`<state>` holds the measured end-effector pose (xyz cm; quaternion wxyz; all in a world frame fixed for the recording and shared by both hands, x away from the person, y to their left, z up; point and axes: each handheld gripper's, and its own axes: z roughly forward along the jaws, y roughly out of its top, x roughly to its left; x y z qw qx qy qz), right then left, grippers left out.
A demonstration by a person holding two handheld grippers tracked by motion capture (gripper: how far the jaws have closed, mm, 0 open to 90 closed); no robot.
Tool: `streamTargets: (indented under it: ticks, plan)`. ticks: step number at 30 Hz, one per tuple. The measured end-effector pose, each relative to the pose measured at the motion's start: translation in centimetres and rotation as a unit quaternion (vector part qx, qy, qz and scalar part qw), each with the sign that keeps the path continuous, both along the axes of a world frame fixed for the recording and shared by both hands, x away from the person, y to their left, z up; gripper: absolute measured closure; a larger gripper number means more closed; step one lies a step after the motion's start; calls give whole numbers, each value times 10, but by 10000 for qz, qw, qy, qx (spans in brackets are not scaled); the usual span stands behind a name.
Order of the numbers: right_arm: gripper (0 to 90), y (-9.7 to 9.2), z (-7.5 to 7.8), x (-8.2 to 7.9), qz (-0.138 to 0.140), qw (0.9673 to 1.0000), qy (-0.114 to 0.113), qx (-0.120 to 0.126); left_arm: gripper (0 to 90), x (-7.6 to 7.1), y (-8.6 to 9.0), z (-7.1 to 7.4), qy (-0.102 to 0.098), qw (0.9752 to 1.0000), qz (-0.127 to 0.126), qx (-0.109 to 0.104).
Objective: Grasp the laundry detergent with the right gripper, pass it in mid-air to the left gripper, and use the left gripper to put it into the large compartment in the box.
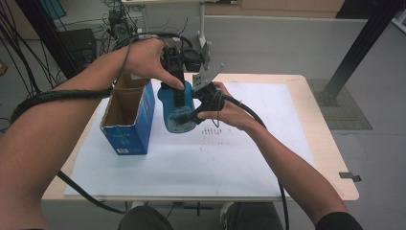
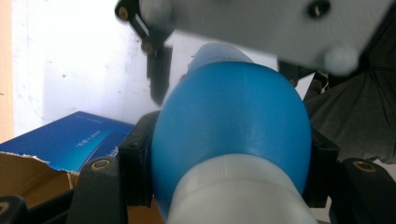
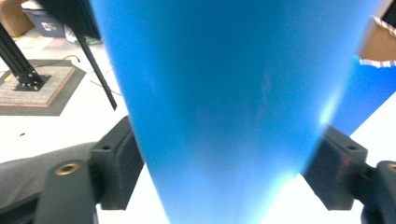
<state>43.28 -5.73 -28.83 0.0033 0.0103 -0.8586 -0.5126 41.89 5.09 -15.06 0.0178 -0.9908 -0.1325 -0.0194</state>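
Both claws meet on the blue bottle [image 1: 175,109] at frame centre: left claw [image 1: 178,94] clamps its neck, right claw [image 1: 190,115] loose around the body. Bottle is out of the box [image 1: 128,117]; setting down remains.

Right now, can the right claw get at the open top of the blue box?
Probably not directly: the blue bottle and the left claw gripping it stand between the right claw and the blue box.

Both forearms reach in from the near edge of the table and meet above its middle. The left gripper [image 1: 176,93] points down, its jaws clamped. The right gripper [image 1: 191,115] comes in level from the right, its jaws parted.
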Motion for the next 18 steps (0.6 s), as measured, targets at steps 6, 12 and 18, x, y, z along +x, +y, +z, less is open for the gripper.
streamTargets:
  ticks: [6, 12, 18]
  plan:
    - [44, -15, 1, 1, -256, 9991, 205, -262, 373, 5, 2, 3, 31, 9998, 168, 33]
    - [38, -35, 1, -1, -405, 9969, 239, -638, 373, 10, 5, 12, 14, 9991, 413, -60]
    - [39, -60, 6, -1, -678, 9930, 319, -913, 372, 14, 11, 29, -114, 9963, 837, -136]
